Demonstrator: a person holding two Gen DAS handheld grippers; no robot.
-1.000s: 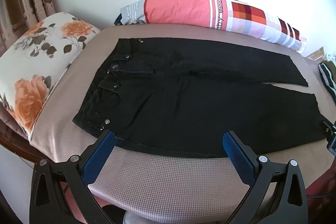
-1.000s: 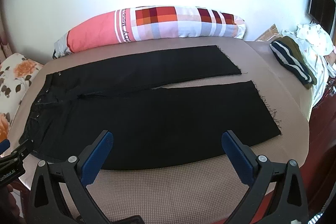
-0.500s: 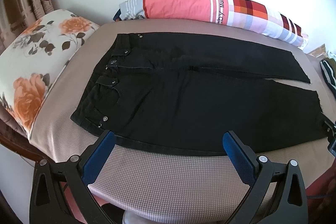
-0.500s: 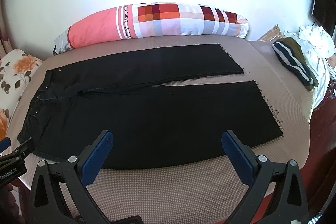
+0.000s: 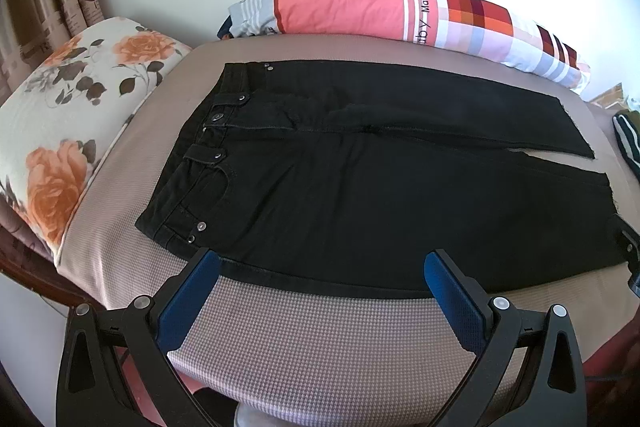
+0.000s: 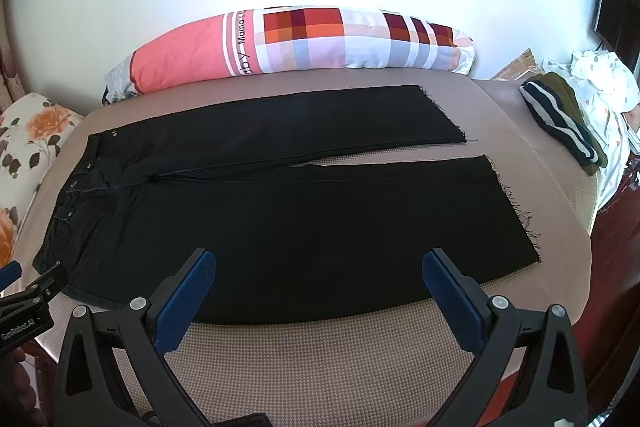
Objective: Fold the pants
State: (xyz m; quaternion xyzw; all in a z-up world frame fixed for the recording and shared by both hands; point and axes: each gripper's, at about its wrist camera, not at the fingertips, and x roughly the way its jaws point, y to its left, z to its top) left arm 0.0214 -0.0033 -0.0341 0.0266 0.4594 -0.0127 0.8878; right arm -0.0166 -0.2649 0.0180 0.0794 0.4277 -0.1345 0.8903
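Note:
Black pants lie flat on a beige-covered bed, waistband to the left, both legs stretched right with a narrow gap between them; they also show in the right wrist view. My left gripper is open and empty, hovering over the near edge of the pants by the hip. My right gripper is open and empty, over the near edge of the near leg. The frayed hems lie at the right.
A long pink and checked bolster lies along the wall behind the pants. A floral pillow sits at the left. A striped dark garment and white cloth lie at the right. The bed cover ends just below my grippers.
Both views have shifted slightly; the pants sit a little lower and closer in the frames. Both grippers stay open. The pants have not moved on the bed.

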